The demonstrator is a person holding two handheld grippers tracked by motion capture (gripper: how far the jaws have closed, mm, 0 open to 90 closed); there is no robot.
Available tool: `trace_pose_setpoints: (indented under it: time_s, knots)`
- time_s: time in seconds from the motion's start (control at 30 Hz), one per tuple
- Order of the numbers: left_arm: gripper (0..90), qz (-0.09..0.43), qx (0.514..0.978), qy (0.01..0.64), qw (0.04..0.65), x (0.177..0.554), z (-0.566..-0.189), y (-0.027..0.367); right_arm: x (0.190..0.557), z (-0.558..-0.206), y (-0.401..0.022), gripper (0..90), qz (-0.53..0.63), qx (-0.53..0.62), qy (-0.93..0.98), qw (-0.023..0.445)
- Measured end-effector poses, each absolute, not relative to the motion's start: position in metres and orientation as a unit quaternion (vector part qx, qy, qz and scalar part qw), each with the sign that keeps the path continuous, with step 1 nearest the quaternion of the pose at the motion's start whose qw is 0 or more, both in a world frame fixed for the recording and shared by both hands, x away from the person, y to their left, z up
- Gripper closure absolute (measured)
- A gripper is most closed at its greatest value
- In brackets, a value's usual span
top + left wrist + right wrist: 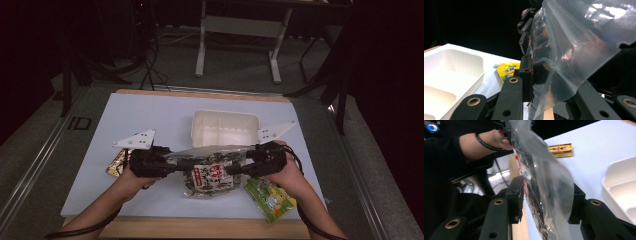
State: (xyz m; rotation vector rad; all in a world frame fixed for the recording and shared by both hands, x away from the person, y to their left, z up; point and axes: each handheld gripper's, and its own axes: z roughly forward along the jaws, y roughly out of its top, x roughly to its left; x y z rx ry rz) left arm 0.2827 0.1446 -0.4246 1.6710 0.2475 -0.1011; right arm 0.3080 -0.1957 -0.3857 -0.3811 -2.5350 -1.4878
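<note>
Nearby, white tray [225,127], yellow packet [270,198], gold packet [116,163]

Black tools w/ brass rivets, grey triangular plates, black cables, wristband [485,143]

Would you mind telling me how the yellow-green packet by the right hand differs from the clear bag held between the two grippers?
The yellow-green packet lies flat on the table; the clear bag is held up between the left gripper and right gripper. The packet is opaque and brightly printed; the bag is see-through, showing dark contents. The packet is smaller. Both are soft snack packs.
</note>
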Motion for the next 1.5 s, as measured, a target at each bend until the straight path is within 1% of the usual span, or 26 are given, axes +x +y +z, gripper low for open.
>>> trace_pose_setpoints:
  time_s: [0.1,0.23,0.43,0.53,0.6,0.7,0.77,0.83,0.87,0.9,0.93,1.0,1.13,1.33,1.5]
  knots:
    - [74.1,-0.053,0.738,0.109,0.663,0.284,-0.425,0.145,0.309,-0.386,-0.195,66.0,-0.495,-0.111,-0.855,0.105]
    - [73.9,-0.068,0.740,0.105,0.661,0.286,-0.425,0.146,0.308,-0.386,-0.193,73.0,-0.480,-0.093,-0.864,0.122]
    - [71.5,-0.073,0.738,0.109,0.662,0.291,-0.426,0.147,0.306,-0.386,-0.192,75.7,-0.486,-0.091,-0.859,0.128]
    - [67.0,-0.060,0.740,0.115,0.659,0.290,-0.424,0.147,0.305,-0.384,-0.192,76.3,-0.490,-0.090,-0.858,0.125]
    - [55.1,-0.042,0.738,0.121,0.662,0.289,-0.423,0.148,0.305,-0.381,-0.192,76.5,-0.489,-0.095,-0.859,0.117]
    - [34.0,0.000,0.728,0.154,0.668,0.286,-0.421,0.152,0.307,-0.375,-0.196,76.5,-0.495,-0.106,-0.856,0.103]
    - [24.8,0.019,0.723,0.174,0.668,0.285,-0.420,0.156,0.309,-0.371,-0.201,76.5,-0.505,-0.118,-0.851,0.088]
    - [14.7,0.030,0.726,0.179,0.664,0.284,-0.421,0.158,0.310,-0.365,-0.206,76.5,-0.516,-0.133,-0.843,0.073]
    - [11.7,0.030,0.726,0.179,0.664,0.284,-0.421,0.158,0.310,-0.365,-0.206,76.5,-0.516,-0.133,-0.843,0.073]
    - [11.7,0.041,0.730,0.189,0.656,0.282,-0.422,0.158,0.310,-0.362,-0.209,76.5,-0.521,-0.138,-0.840,0.064]
    - [6.9,0.044,0.731,0.195,0.652,0.282,-0.423,0.158,0.311,-0.356,-0.214,76.4,-0.532,-0.148,-0.833,0.047]
    - [1.4,0.054,0.729,0.203,0.651,0.280,-0.425,0.158,0.312,-0.350,-0.218,76.4,-0.541,-0.158,-0.825,0.031]
    - [0.4,0.083,0.731,0.212,0.643,0.276,-0.429,0.159,0.316,-0.339,-0.225,76.4,-0.555,-0.188,-0.810,-0.012]
    - [0.4,0.090,0.739,0.219,0.631,0.269,-0.439,0.158,0.330,-0.330,-0.232,76.4,-0.565,-0.239,-0.786,-0.074]
    - [0.5,0.110,0.735,0.229,0.628,0.263,-0.449,0.162,0.345,-0.330,-0.237,76.4,-0.568,-0.275,-0.766,-0.122]
